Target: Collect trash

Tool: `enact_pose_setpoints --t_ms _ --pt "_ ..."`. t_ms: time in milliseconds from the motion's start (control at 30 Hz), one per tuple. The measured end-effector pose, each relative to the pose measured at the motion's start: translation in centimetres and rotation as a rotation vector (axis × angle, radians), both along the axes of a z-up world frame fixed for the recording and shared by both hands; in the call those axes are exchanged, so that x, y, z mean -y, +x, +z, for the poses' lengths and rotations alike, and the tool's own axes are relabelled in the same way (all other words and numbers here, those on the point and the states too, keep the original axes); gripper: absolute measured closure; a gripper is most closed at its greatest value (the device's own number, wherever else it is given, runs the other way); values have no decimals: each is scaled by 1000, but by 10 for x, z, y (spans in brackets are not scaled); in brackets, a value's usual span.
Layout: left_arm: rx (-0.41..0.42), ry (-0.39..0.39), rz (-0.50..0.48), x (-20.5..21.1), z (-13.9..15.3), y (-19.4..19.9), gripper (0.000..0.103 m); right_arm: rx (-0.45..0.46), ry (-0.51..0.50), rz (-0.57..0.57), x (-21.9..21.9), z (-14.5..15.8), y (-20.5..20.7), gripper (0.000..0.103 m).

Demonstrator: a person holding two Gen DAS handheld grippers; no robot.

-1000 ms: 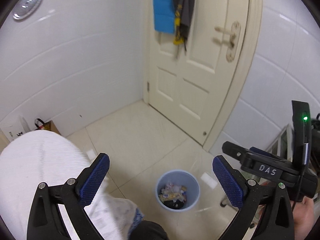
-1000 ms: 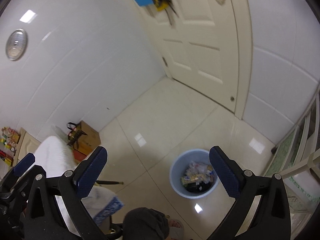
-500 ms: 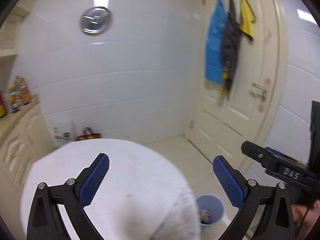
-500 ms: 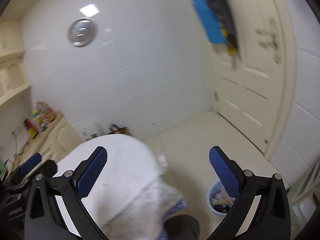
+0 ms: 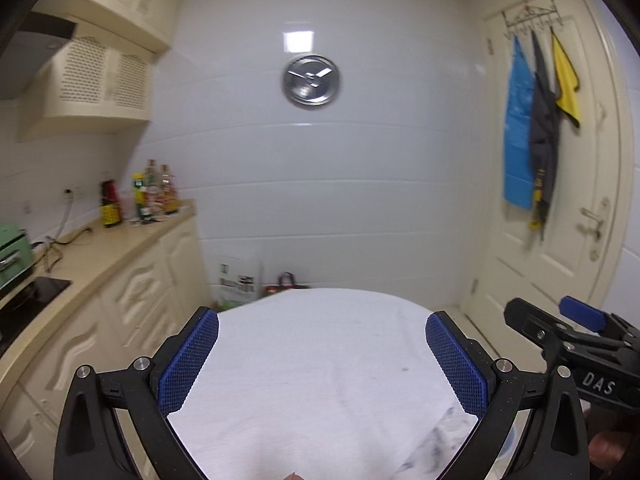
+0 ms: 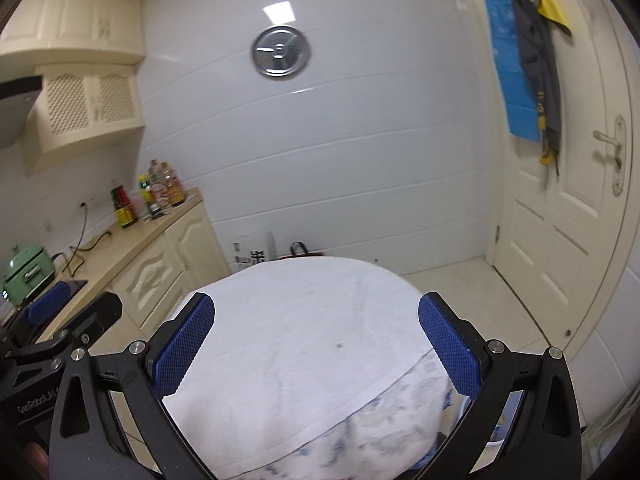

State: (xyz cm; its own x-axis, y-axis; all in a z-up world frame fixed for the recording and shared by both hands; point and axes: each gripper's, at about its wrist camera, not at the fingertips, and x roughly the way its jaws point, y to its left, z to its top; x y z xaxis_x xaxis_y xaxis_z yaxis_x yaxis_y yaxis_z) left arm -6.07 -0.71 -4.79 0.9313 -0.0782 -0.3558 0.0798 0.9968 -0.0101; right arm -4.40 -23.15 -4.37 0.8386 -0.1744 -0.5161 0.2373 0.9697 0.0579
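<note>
- left wrist view: the left gripper (image 5: pixel 322 356) is spread wide with nothing between its blue pads (image 5: pixel 188 364); it hangs over a round desk (image 5: pixel 320 360) covered by a white cloth.
- beyond the desk, a silver wall clock (image 5: pixel 311 81) hangs on the white tiled wall.
- left of the desk runs a cream kitchen counter (image 5: pixel 96 256) with sauce bottles (image 5: pixel 140 196) at its far end and a green appliance (image 5: pixel 12 252) nearer the camera.
- right of the desk stands a cream door (image 5: pixel 568 216) with blue, dark and yellow cloths (image 5: pixel 536 136) hung on hooks.
- the right gripper (image 5: pixel 560 320) shows at the desk's right edge, side-on; from here i cannot tell its opening.
- no trash lies on the desk; only a sliver of something pale blue (image 5: pixel 508 446), too hidden to name, shows under the desk's right edge.
- right wrist view: the right gripper (image 6: pixel 316 344) is spread wide and empty above the same desk (image 6: pixel 304 320), whose cloth carries a small dark speck (image 6: pixel 340 346).
- the left gripper (image 6: pixel 60 312) sits just left of the desk.
- bags (image 6: pixel 276 254) stand on the floor behind the desk, against the wall.
</note>
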Motion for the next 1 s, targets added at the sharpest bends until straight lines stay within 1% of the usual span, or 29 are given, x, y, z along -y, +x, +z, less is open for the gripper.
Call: enact_pose_setpoints --t_ms 33,133,233,300,467,600,733,833,1000 --pt "0 0 8 7 -5 -7 1 4 -10 10 -9 -1 -3 0" --pt "1 -6 25 4 -18 -34 1 9 -28 23 -27 -6 -13 0" --pt "8 -12 41 7 -31 -43 1 17 -42 26 -42 -10 -23 0" --pt "15 -15 47 5 -38 -59 1 22 -50 24 -49 -13 -29 0" --pt "29 -14 55 2 -50 -85 1 38 -64 14 -57 -17 -50 0" --pt "37 -24 59 -2 -47 -100 1 36 -64 17 -57 -17 -58 0" --pt "39 -38 69 -5 -43 -112 1 58 -73 3 -55 -11 -66 0" --pt "38 -37 79 -6 -41 -117 1 64 -81 4 -56 -9 -71 0" --pt "25 -39 68 -3 -38 -120 1 79 -96 5 -58 -5 -76 0"
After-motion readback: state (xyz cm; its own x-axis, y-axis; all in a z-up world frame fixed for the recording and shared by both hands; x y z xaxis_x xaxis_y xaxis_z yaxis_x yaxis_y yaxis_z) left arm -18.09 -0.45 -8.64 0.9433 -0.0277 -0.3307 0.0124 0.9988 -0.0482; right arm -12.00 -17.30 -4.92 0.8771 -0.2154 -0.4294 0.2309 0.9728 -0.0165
